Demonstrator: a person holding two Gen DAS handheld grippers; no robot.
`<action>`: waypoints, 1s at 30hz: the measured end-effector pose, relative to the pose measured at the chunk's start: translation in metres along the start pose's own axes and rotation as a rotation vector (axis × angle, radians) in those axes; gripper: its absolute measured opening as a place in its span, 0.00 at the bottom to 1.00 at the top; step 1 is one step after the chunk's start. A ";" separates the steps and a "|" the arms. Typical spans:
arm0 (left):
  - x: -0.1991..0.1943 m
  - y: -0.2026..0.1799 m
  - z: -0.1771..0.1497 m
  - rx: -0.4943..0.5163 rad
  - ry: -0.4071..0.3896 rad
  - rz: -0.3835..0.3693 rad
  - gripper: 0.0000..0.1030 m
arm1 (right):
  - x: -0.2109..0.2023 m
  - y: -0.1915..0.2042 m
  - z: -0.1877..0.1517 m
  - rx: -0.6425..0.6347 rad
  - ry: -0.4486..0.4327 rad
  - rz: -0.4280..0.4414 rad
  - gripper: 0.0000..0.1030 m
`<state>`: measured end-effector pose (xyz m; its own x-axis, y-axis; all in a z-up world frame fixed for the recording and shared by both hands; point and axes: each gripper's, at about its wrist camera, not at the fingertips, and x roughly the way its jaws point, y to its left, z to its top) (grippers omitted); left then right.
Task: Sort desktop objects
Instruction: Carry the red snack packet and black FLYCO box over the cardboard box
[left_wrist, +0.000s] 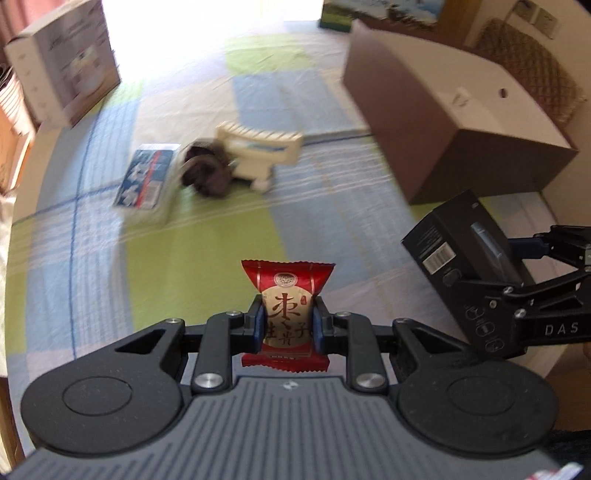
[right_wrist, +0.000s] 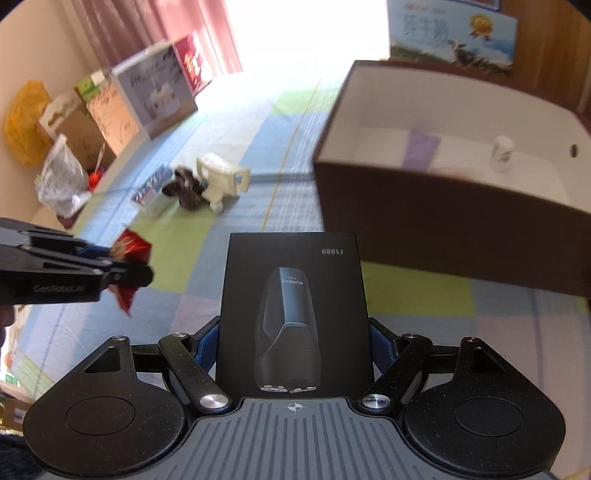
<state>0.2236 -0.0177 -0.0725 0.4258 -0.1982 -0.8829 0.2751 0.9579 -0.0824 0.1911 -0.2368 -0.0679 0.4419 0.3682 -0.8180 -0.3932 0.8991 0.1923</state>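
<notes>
My left gripper (left_wrist: 289, 325) is shut on a red snack packet (left_wrist: 287, 295) and holds it above the checked cloth. It also shows in the right wrist view (right_wrist: 127, 275), at the left. My right gripper (right_wrist: 293, 339) is shut on a black shaver box (right_wrist: 293, 310), held above the cloth near the brown storage box (right_wrist: 443, 206). In the left wrist view the shaver box (left_wrist: 458, 240) and right gripper (left_wrist: 491, 280) are at the right. A cream toy (left_wrist: 258, 151), a dark furry thing (left_wrist: 207, 171) and a blue packet (left_wrist: 146, 177) lie on the cloth farther off.
The brown storage box (left_wrist: 436, 129) is open, with a purple item (right_wrist: 419, 149) and a small white bottle (right_wrist: 500, 153) inside. A white carton (left_wrist: 62, 70) stands at the far left. Bags and cartons (right_wrist: 70, 147) line the left side.
</notes>
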 end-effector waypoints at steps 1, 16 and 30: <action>-0.004 -0.008 0.005 0.014 -0.014 -0.012 0.20 | -0.007 -0.004 0.000 0.004 -0.011 -0.002 0.74; -0.023 -0.106 0.084 0.147 -0.169 -0.129 0.20 | -0.098 -0.099 0.044 0.088 -0.245 -0.105 0.74; 0.020 -0.171 0.181 0.143 -0.232 -0.095 0.20 | -0.062 -0.198 0.122 0.067 -0.253 -0.276 0.74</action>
<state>0.3412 -0.2228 0.0079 0.5733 -0.3435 -0.7438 0.4351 0.8969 -0.0789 0.3402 -0.4084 0.0107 0.7124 0.1493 -0.6857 -0.1815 0.9831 0.0254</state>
